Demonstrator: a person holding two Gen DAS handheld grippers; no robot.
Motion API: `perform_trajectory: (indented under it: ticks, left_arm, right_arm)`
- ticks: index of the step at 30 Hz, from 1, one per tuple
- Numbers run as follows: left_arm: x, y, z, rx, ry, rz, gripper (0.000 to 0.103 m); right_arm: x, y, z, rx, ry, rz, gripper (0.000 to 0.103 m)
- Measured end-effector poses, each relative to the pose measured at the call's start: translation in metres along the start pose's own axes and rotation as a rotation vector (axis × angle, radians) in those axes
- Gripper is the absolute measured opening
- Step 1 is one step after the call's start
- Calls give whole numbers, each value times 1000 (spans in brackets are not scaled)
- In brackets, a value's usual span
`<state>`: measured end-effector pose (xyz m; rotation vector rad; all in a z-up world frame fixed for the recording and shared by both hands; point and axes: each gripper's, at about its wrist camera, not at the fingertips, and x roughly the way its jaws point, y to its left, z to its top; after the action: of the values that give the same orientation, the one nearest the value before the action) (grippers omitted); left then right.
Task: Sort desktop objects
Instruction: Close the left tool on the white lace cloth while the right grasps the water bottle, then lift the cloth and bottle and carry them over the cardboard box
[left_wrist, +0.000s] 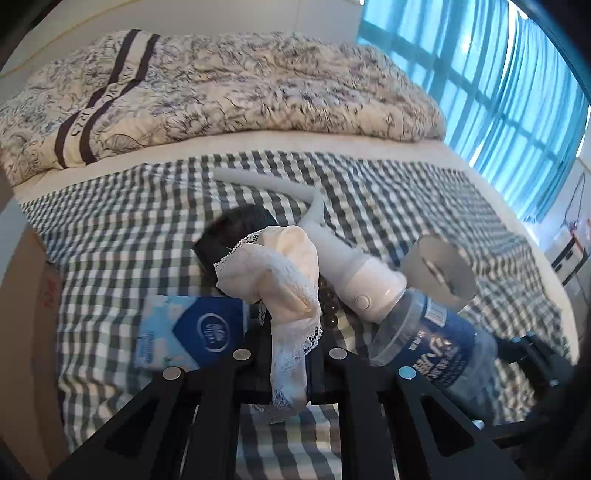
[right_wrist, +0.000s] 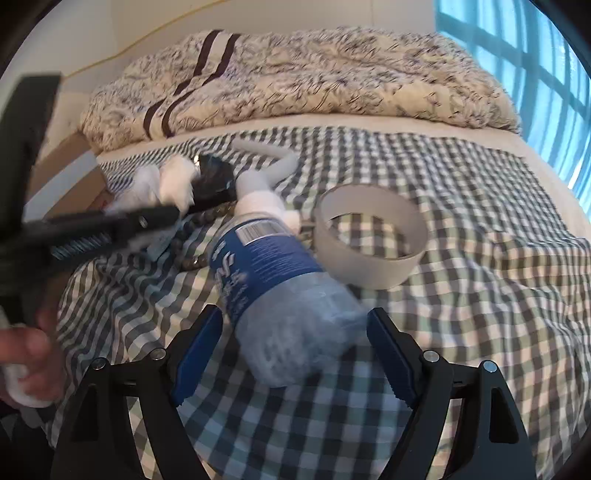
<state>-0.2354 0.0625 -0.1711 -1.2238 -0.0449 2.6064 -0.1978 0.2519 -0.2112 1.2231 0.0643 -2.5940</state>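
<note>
My left gripper (left_wrist: 290, 369) is shut on a cream lace-trimmed cloth (left_wrist: 284, 273), which drapes up from between the fingers. Behind it lie a blue tissue pack (left_wrist: 188, 336), a black object (left_wrist: 236, 236), a white handheld device (left_wrist: 354, 273) and dark beads (left_wrist: 328, 306). A clear water bottle with a blue label (right_wrist: 273, 273) lies on its side on the checked cloth (right_wrist: 480, 295). My right gripper (right_wrist: 295, 354) stands open, its blue pads (right_wrist: 199, 354) on either side of the bottle's base. The left gripper (right_wrist: 110, 225) shows blurred at the left of the right wrist view.
A wide tape roll (right_wrist: 373, 236) stands just right of the bottle. A patterned quilt (left_wrist: 221, 85) is heaped at the back of the bed. A cardboard box (left_wrist: 29, 302) sits off the left edge. A hand (right_wrist: 26, 354) holds the left gripper's handle. Blue curtains (left_wrist: 498, 92) hang at the right.
</note>
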Motion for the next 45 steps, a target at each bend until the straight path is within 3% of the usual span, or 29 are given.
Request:
perform_trajectory:
  ticks: [7,19,25,34,45]
  left_arm:
    - [-34,5,7,2,-59,34,11]
    - [-76,14,6,-28,-100,23,11]
    - [-101,19,8,-36,-125,17,11]
    - [-135,24,14,-36,-177,14,11]
    - [-172,41,20,-53,-230,73,11]
  right_arm:
    - [-4,5,1,-15,-25,-32,76]
    - [-41,13,-2,-8,-103,27,70]
    - [-54,18,-1,0,-97,61,69]
    - [-76,48,-5,-46,-140,107,69]
    - [-112,74,17,-68,-237,122,69]
